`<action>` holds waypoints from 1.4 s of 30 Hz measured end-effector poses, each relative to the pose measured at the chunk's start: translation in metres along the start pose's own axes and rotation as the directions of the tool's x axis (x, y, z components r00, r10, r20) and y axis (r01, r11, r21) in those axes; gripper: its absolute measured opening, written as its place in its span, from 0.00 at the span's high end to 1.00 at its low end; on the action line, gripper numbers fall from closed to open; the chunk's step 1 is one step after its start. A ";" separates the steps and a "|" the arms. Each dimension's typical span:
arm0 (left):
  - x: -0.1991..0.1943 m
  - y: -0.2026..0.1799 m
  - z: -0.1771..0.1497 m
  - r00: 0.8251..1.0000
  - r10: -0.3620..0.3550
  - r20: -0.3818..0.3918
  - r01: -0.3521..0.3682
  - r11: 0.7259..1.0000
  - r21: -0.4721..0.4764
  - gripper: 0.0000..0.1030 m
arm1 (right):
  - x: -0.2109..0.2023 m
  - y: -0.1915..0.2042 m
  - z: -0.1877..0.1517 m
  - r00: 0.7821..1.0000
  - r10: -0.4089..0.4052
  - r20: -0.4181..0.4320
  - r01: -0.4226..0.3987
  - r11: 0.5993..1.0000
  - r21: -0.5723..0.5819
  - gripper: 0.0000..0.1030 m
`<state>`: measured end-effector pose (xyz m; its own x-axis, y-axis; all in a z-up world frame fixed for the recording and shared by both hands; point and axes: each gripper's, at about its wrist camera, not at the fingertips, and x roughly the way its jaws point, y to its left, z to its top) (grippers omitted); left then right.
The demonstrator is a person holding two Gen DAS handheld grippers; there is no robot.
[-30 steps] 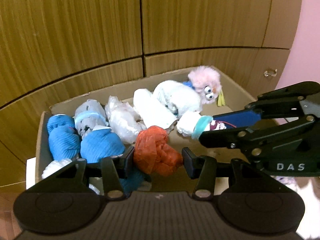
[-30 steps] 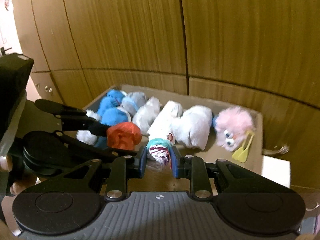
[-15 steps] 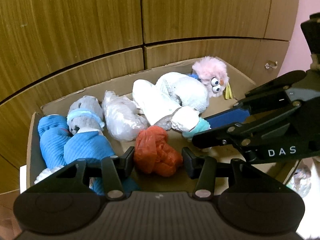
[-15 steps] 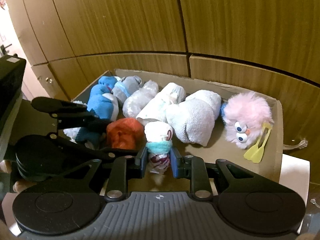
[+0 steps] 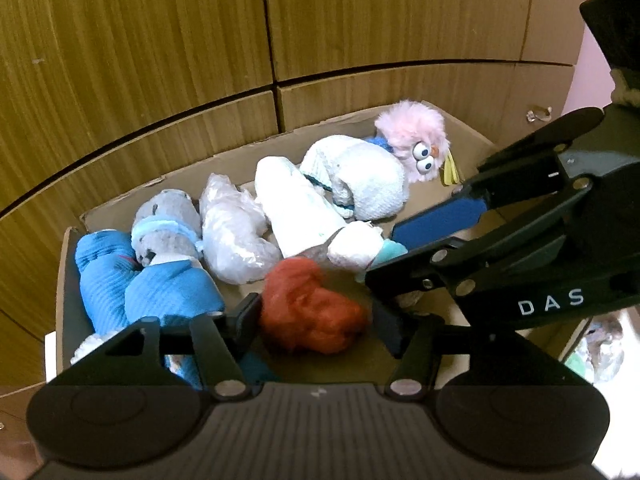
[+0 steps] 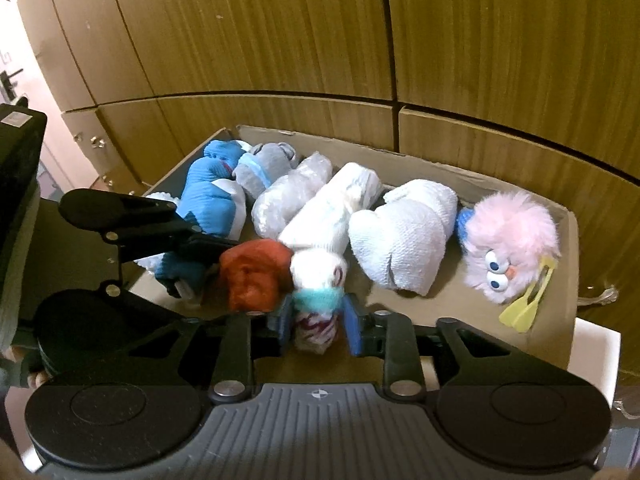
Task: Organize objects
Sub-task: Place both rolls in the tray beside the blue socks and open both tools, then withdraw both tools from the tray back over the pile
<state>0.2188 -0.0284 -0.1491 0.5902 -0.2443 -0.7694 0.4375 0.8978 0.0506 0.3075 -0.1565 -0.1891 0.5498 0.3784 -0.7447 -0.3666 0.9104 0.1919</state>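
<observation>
Nearest, the left hand-held gripper is opening its jaws around an orange sock bundle that lies on the floor of the cardboard box, with gaps at both pads. Beside it, the right hand-held gripper is also opening, a white sock bundle with a teal band between its blue pads. Behind lie blue, grey and white bundles; farthest right, a pink fuzzy toy.
</observation>
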 end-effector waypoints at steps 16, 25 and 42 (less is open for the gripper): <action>-0.034 -0.009 0.005 0.999 0.044 0.002 -0.043 0.997 -0.067 0.15 | -0.027 0.008 -0.003 0.997 -0.061 0.038 0.060 0.998 0.023 0.41; -0.056 -0.003 -0.002 0.996 0.082 -0.018 -0.084 0.983 -0.162 0.10 | -0.056 0.017 -0.005 0.987 -0.155 0.050 0.151 0.985 0.080 0.29; -0.110 -0.007 -0.020 0.992 0.122 0.036 -0.114 0.977 -0.179 0.06 | -0.100 0.042 -0.026 0.976 -0.193 0.101 0.179 0.974 0.136 0.25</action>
<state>0.1374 -0.0006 -0.0775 0.6634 -0.1458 -0.7339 0.2389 0.9708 0.0231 0.2177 -0.1606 -0.1236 0.6834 0.2104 -0.6990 -0.1570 0.9775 0.1407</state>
